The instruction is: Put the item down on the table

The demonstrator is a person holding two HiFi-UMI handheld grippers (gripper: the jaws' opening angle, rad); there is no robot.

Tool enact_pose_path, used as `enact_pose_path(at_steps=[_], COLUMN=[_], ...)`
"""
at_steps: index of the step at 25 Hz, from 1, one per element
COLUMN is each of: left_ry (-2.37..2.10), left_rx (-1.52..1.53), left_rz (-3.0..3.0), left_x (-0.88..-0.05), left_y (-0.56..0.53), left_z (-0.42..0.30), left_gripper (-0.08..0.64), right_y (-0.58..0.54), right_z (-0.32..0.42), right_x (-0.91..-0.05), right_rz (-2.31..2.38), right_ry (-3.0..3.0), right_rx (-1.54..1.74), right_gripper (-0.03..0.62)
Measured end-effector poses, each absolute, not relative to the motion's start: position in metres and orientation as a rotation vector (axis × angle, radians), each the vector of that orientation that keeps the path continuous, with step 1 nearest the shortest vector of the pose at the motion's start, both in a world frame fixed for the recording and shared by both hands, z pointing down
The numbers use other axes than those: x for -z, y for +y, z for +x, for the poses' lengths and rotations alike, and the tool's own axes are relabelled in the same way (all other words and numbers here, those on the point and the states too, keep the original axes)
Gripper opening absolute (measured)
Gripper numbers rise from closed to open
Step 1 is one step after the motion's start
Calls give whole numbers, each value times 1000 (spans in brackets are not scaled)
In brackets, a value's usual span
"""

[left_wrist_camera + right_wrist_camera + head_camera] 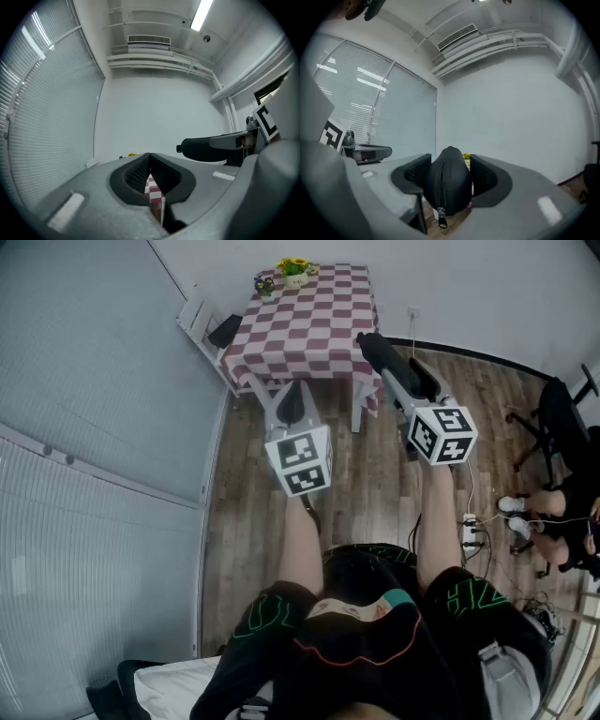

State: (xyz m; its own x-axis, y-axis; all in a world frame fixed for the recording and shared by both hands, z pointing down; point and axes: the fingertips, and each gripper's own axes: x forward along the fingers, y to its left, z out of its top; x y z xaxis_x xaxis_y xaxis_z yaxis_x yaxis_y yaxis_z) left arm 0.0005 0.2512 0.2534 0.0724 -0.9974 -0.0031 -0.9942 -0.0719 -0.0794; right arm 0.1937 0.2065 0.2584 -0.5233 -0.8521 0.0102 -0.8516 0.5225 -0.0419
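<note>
My right gripper [386,360] is shut on a black zip case [371,343], held in the air over the near right corner of the table. Close up in the right gripper view, the case [449,183] fills the space between the two pads, its zip pull hanging down. The table [309,329] wears a red-and-white checked cloth. My left gripper [292,397] hovers lower, in front of the table's near edge, shut with nothing in it. In the left gripper view its pads [139,174] meet at the tips, with checked cloth [154,192] showing below them.
A small pot of yellow flowers [295,269] and a darker ornament [266,284] stand at the table's far edge. A white chair [202,320] is at the table's left. At the right are an office chair [553,418], a seated person's legs [562,521] and a floor power strip [470,532].
</note>
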Motion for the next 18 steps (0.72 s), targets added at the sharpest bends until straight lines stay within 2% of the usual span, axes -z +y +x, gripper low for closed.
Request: enact_pose_path(at_steps=[18], left_ry=[2133], left_rx=[48], left_rz=[-2235], left_x=[-255], left_y=[219], left_z=[-64], left_gripper=[9], right_y=[168], right_z=[127], right_x=[-247], right_rz=[-1449], right_ry=[2764], right_rx=[77], right_gripper=[262])
